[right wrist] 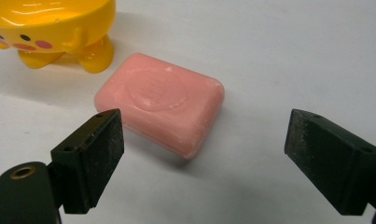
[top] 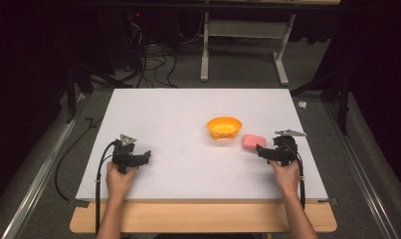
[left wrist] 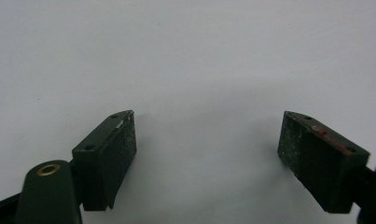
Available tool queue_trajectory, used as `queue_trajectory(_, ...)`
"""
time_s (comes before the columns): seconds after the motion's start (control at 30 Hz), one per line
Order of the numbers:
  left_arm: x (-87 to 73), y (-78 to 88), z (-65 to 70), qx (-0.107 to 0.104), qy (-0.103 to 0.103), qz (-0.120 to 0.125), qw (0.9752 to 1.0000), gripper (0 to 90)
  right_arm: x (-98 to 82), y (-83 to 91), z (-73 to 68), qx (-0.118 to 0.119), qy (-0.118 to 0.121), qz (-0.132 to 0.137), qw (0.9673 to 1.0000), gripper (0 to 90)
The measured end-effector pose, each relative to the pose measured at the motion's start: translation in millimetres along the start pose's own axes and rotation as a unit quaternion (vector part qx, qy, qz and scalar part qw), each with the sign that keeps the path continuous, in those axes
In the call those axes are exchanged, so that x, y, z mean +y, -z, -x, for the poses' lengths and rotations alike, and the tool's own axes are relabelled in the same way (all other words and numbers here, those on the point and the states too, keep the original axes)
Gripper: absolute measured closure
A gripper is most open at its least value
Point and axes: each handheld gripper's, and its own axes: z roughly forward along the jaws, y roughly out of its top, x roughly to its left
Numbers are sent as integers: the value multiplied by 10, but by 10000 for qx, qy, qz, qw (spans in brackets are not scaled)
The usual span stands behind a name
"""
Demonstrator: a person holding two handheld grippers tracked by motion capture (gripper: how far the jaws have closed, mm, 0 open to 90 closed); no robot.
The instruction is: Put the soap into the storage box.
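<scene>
A pink bar of soap [top: 252, 141] [right wrist: 160, 103] lies flat on the white table top [top: 188, 164], just right of a yellow footed bowl [top: 224, 127] [right wrist: 50, 28] with a painted face. My right gripper [top: 258, 149] [right wrist: 204, 154] is open, its jaws low and just short of the soap, which lies ahead of the gap, nearer the left jaw. My left gripper [top: 147, 155] [left wrist: 206, 149] rests at the left front of the table, open, with bare white surface between its jaws.
The white top sits on a wooden board [top: 203, 218] near the person's edge. Cables [top: 153, 64] and a desk frame [top: 243, 50] stand on the floor beyond the far edge. A metal rail [top: 39, 174] runs along the left side.
</scene>
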Motion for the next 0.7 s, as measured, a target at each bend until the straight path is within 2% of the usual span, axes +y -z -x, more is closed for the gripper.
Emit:
queue_trajectory(0.23,0,0,0,0,0,0,10000,197,67,-43,-102,36,14,-13,10000,124)
queue_trajectory(0.47,0,0,1,1,-2,2,10000,197,118,-118,-223,77,126,-92,9998,123)
queue_trajectory(0.7,0,1,3,10,-10,2,10000,197,127,-204,-279,59,57,-148,9999,122)
